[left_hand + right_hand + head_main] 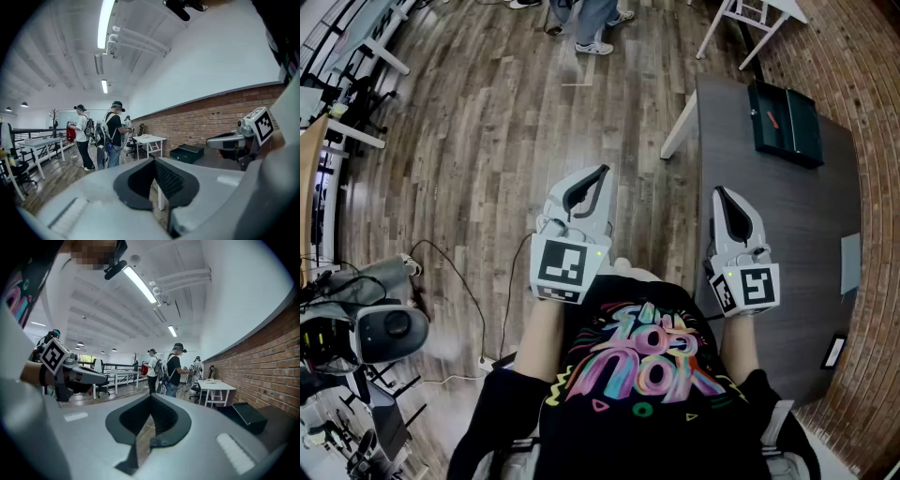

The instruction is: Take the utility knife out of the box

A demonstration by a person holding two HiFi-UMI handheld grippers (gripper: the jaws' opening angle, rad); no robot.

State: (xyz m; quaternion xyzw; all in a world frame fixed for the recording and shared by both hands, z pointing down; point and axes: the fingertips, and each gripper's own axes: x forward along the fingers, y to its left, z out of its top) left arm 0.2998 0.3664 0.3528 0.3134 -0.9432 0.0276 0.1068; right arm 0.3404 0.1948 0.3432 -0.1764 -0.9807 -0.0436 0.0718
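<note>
A dark box (pixel 785 122) with its lid down lies at the far end of the grey table (pixel 787 225); a small red mark shows on its top. The utility knife is not in sight. My left gripper (pixel 602 172) hangs over the wooden floor left of the table, jaws together and empty. Over the table's near part my right gripper (pixel 719 193) is shut too, with nothing in it. The left gripper view shows its own jaws (pixel 153 161) meeting at the tip, the box (pixel 187 152) far ahead. In the right gripper view the jaws (pixel 151 397) are together, the box (pixel 248 414) at lower right.
Two people (pixel 101 136) stand further down the room beside a white table (pixel 149 140). A brick wall (pixel 862 84) runs along the grey table's right side. A pale card (pixel 850 262) lies near the table's right edge. Cables and gear (pixel 384 323) sit on the floor at left.
</note>
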